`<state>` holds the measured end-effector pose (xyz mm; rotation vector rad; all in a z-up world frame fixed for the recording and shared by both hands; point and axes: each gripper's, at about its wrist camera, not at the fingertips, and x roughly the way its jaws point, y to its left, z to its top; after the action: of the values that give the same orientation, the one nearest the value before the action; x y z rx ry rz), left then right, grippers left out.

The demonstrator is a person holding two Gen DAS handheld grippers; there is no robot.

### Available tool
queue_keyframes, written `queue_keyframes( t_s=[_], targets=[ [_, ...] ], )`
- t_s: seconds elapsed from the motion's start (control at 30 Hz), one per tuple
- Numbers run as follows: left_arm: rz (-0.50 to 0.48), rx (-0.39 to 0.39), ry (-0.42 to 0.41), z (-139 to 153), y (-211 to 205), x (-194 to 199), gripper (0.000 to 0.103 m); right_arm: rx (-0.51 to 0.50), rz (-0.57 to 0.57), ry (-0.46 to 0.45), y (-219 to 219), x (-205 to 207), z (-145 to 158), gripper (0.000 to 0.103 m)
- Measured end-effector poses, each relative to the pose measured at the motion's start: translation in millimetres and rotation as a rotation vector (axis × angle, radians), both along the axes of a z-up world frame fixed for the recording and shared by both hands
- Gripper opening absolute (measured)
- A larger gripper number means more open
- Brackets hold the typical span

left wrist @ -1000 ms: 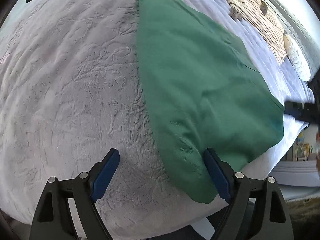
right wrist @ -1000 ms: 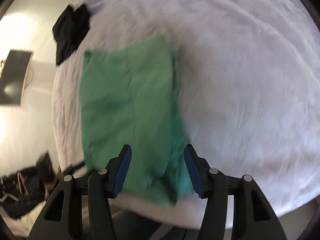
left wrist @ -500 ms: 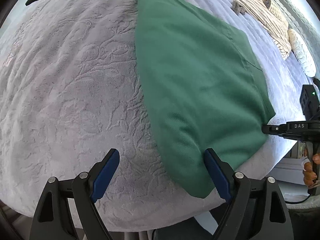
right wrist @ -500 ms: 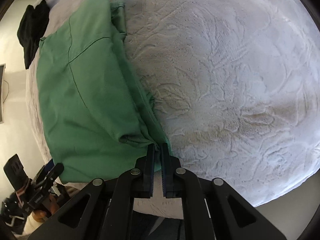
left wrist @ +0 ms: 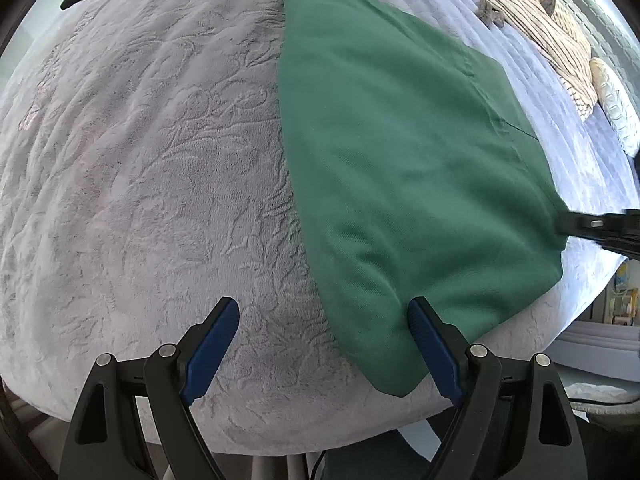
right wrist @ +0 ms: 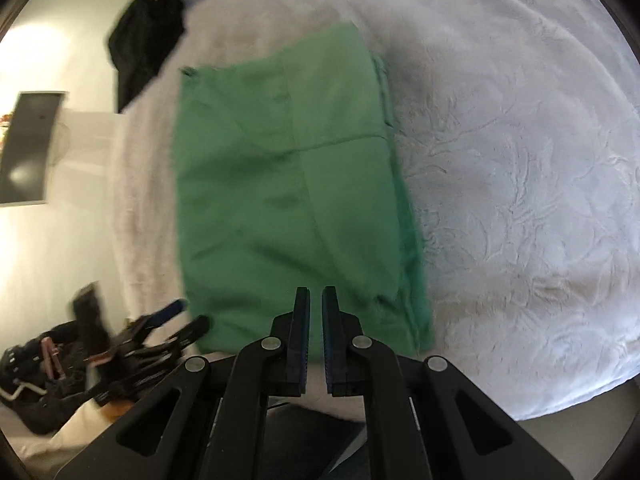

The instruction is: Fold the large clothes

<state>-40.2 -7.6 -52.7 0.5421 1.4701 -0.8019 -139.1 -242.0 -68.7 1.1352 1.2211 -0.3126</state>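
Note:
A green garment (left wrist: 400,160) lies folded flat on the grey-white embossed blanket (left wrist: 160,200), near the bed's front edge; it also shows in the right wrist view (right wrist: 288,184). My left gripper (left wrist: 324,340) is open, hovering over the garment's near left corner. My right gripper (right wrist: 316,304) has its jaws almost together with a thin gap and no cloth between them, raised above the garment's near edge. In the left wrist view the right gripper's tip (left wrist: 592,224) touches the garment's right corner.
A black garment (right wrist: 144,48) lies at the far corner of the bed. A cream knitted item (left wrist: 536,24) and a pale pillow (left wrist: 612,104) lie along the far right. The bed edge is just below both grippers. A dark screen (right wrist: 28,148) hangs on the wall.
My right gripper was open a second ago, shut low on the garment's edge, and has now pulled back and up without cloth. My left gripper has stayed open in place.

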Motion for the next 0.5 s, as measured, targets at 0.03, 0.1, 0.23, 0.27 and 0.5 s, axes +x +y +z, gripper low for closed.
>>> queue_keyframes(
  t_s=[0.03,0.1,0.23,0.27,0.5],
  targets=[
    [-0.003,0.003,-0.002,0.6,-0.7,-0.1,0.087,0.003,-0.006,0.032,-0.6,1.0,-8.6,0.007],
    [-0.007,0.007,-0.007,2.2,-2.3,-2.2,0.087,0.033,-0.042,0.089,-4.4,-3.4,-29.1,0.003],
    [-0.008,0.017,-0.014,3.2,-5.1,-4.9,0.087,0.077,-0.090,0.083,-6.7,-13.5,-38.8,0.003],
    [-0.006,0.021,-0.014,3.4,-6.3,-4.7,0.087,0.070,-0.080,0.087,-8.0,-17.8,-38.0,0.003],
    [-0.013,0.047,-0.053,12.6,-18.2,-1.7,0.087,-0.001,-0.021,0.082,-4.2,-6.0,-5.7,0.007]
  ],
)
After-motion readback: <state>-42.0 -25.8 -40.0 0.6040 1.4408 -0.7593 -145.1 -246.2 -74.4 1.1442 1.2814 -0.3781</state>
